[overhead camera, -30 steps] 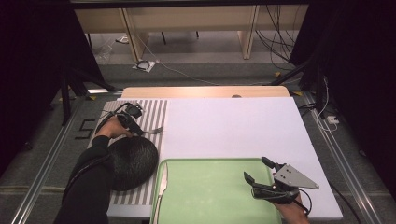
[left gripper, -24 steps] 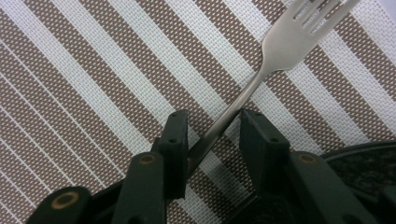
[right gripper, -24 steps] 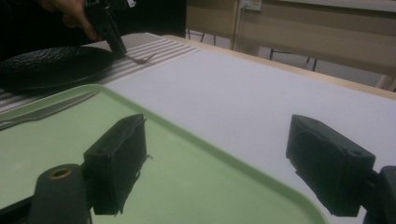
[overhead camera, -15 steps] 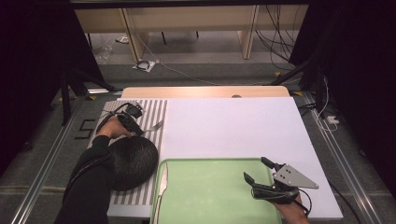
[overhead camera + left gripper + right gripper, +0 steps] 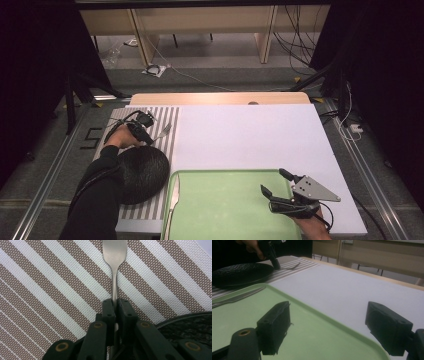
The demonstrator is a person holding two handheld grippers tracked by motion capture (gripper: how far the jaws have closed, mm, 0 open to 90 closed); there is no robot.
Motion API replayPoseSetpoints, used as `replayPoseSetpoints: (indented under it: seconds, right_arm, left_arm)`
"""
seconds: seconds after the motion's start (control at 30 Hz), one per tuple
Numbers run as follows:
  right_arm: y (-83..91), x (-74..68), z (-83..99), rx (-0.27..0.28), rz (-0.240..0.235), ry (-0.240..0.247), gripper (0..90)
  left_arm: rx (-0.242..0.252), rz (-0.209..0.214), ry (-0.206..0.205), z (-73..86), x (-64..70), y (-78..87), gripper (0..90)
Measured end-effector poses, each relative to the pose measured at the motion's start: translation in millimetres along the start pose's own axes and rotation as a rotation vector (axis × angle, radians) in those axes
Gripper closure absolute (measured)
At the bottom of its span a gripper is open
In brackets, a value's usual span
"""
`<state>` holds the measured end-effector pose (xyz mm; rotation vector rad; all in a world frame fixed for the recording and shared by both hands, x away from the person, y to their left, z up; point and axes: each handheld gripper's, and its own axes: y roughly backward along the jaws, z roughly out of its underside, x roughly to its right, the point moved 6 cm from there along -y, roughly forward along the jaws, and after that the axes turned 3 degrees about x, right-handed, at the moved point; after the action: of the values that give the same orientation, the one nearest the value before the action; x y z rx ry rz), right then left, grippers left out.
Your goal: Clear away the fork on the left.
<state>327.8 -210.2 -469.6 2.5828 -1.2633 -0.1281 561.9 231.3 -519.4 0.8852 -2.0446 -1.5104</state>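
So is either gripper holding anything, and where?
The left gripper pinches the fork by its handle, over the striped mat. The right gripper is open, holding nothing.

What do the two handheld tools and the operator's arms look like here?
Both are black, two-jawed. The left tool has blocky black pads with small screws, on linkage arms with brass-coloured pivot pins. The right tool carries a grey three-cornered plate on top, with thin black cables by the wrist; its pads are squarish black blocks. The left arm wears a long black sleeve.
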Motion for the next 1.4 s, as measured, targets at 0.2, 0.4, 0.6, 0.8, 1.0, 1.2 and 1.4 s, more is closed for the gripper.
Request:
replayPoseSetpoints:
  seconds: [0.2, 0.4, 0.6, 0.8, 1.0, 1.2, 1.4]
  right_arm:
    - [-0.2, 0.1, -0.1, 0.003, 0.001, -0.001, 21.1]
    - [0.5, 0.5, -0.1, 0.003, 0.001, -0.005, 21.0]
    - [0.4, 0.0, -0.2, 0.003, 0.001, -0.006, 21.1]
    - [0.6, -0.1, -0.8, 0.008, -0.001, -0.008, 21.1]
    - [0.5, 0.2, -0.7, 0.004, -0.001, -0.008, 21.1]
    - [0.8, 0.0, -0.7, 0.005, 0.001, -0.009, 21.1]
    - [0.0, 0.3, -0.5, 0.007, 0.004, -0.008, 21.0]
  left_arm:
    - [-0.002, -0.04, 0.002, -1.6, -1.9, 0.0, 83.9]
    - [0.021, -0.094, 0.012, -1.9, -9.3, 3.0, 84.1]
    - [0.039, -0.153, 0.0, -0.8, -17.9, 12.8, 84.0]
    - [0.06, -0.176, 0.004, 0.8, -22.2, 21.1, 84.0]
    - [0.078, -0.202, -0.01, -3.7, -21.9, 34.4, 84.0]
    - [0.076, -0.203, -0.026, -5.7, -12.9, 44.8, 84.0]
    - [0.068, -0.188, 0.009, -6.4, -3.5, 54.9, 84.0]
